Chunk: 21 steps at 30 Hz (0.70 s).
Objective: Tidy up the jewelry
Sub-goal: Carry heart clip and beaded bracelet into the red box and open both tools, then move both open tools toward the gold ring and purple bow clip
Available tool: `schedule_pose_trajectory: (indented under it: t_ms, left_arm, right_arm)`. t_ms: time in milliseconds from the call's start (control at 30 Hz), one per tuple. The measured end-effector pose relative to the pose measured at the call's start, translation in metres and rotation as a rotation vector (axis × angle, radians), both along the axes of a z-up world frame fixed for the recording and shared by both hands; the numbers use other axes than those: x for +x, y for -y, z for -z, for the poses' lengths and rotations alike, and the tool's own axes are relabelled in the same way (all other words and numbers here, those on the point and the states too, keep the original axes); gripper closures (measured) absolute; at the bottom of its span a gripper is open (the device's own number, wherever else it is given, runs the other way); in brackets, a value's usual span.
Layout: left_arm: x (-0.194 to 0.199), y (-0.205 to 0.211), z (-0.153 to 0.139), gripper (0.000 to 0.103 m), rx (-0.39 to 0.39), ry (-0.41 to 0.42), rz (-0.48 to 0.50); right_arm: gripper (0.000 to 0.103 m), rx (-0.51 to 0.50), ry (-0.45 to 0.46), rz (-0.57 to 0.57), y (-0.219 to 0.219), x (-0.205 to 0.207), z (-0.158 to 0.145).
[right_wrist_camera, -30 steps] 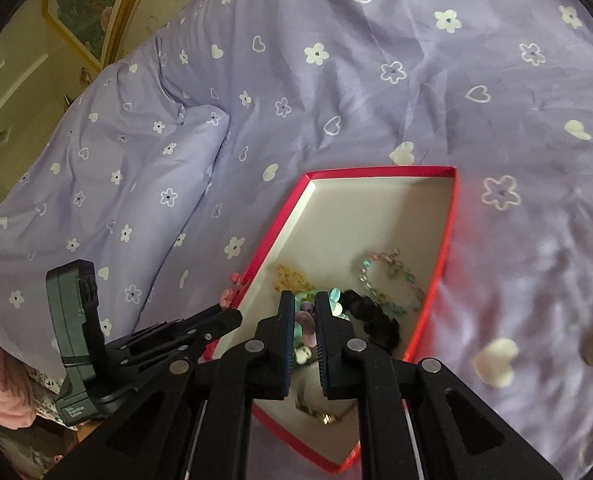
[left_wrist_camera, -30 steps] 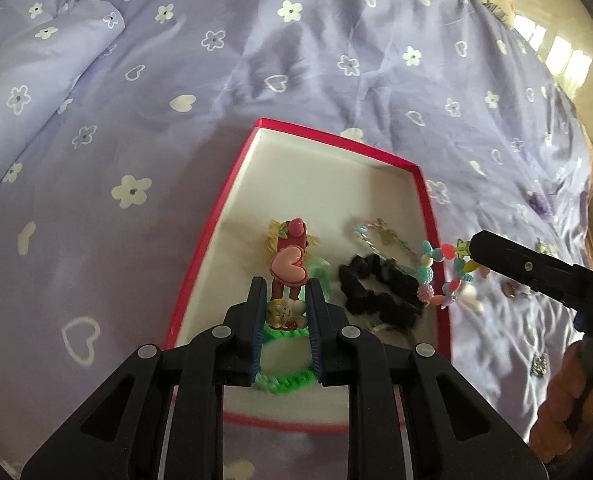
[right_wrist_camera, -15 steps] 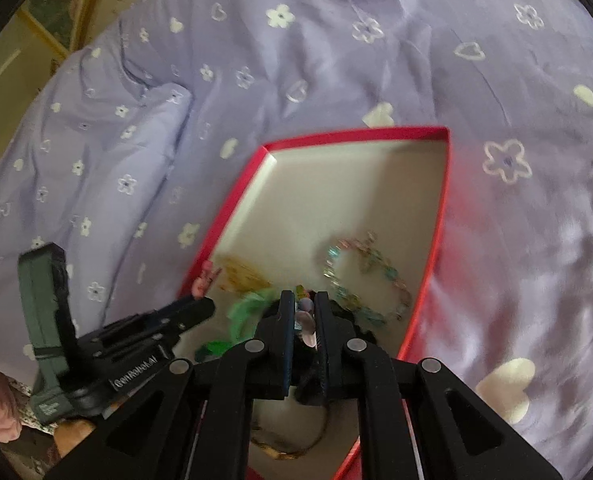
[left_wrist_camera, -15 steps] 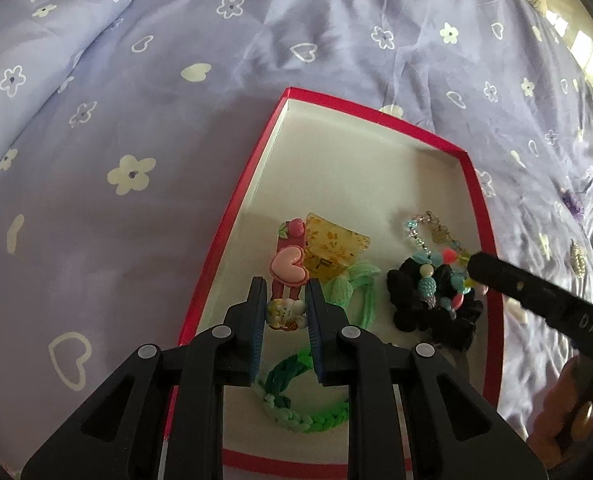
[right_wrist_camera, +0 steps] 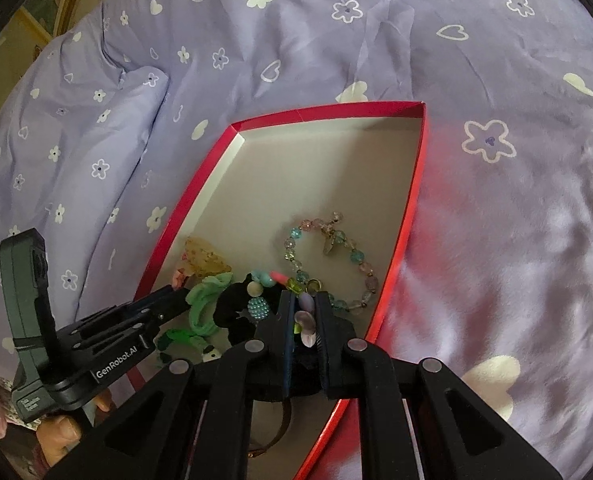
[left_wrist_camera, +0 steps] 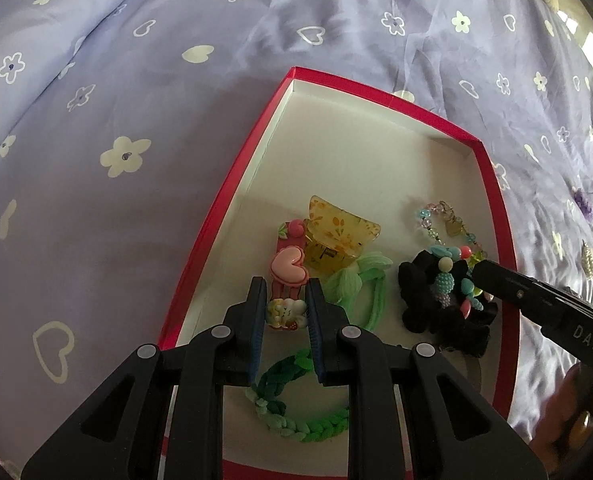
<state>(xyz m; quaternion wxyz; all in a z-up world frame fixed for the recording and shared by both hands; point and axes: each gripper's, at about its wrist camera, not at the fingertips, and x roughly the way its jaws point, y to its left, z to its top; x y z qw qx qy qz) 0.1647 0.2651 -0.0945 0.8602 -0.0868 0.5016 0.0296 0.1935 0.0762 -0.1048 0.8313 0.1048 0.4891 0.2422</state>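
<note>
A red-rimmed box (left_wrist_camera: 232, 184) with a white floor lies on a purple bedspread. My left gripper (left_wrist_camera: 286, 292) is shut on the near end of a pink hair clip (left_wrist_camera: 288, 268) with a heart, low inside the box. My right gripper (right_wrist_camera: 305, 312) is shut on a colourful beaded bracelet (right_wrist_camera: 258, 306), which drapes over a black scrunchie (left_wrist_camera: 436, 312); in the left wrist view this bracelet (left_wrist_camera: 444, 276) hangs from the right finger tip. The box also holds a yellow claw clip (left_wrist_camera: 336, 236), a light green hair tie (left_wrist_camera: 360, 284), a green braided tie (left_wrist_camera: 296, 420) and a pastel glass-bead bracelet (right_wrist_camera: 328, 256).
The flowered purple bedspread (left_wrist_camera: 136, 120) surrounds the box, with a raised fold (right_wrist_camera: 76, 128) to the left. A few small pieces lie on the cover right of the box (left_wrist_camera: 586, 256). A brown strap (right_wrist_camera: 280, 428) lies in the box under my right gripper.
Both grippers moved down and forward into the box. The pink clip now rests lower beside the uncovered yellow claw clip, and the beaded bracelet came from outside the right rim onto the black scrunchie.
</note>
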Motion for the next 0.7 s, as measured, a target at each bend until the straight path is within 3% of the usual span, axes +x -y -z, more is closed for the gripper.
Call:
schedule_pose_trajectory:
  t_ms: [133, 233, 367, 467, 533, 700]
  left_arm:
    - [0.001, 0.002, 0.0, 0.082, 0.01, -0.002, -0.001]
    - [-0.001, 0.001, -0.002, 0.066, 0.007, 0.006, -0.011]
    - [-0.004, -0.001, -0.006, 0.06, -0.002, 0.018, -0.015]
    - [-0.007, -0.001, -0.01, 0.056, -0.005, 0.025, -0.019]
    - [-0.011, 0.0, -0.013, 0.054, -0.014, 0.032, -0.02]
    - [-0.022, 0.008, -0.024, 0.051, -0.025, 0.052, -0.015]
  right_arm:
    - [0.089, -0.001, 0.002, -0.008, -0.002, 0.0, -0.001]
    - [0.088, 0.002, -0.001, -0.009, -0.001, 0.0, -0.002]
    - [0.085, 0.025, -0.005, -0.009, 0.003, -0.001, -0.003]
    - [0.076, 0.044, 0.003, -0.012, 0.007, -0.005, -0.008]
    - [0.062, 0.051, 0.015, -0.007, 0.011, -0.01, -0.013]
    - [0.058, 0.076, 0.032, 0.017, 0.032, -0.025, -0.023]
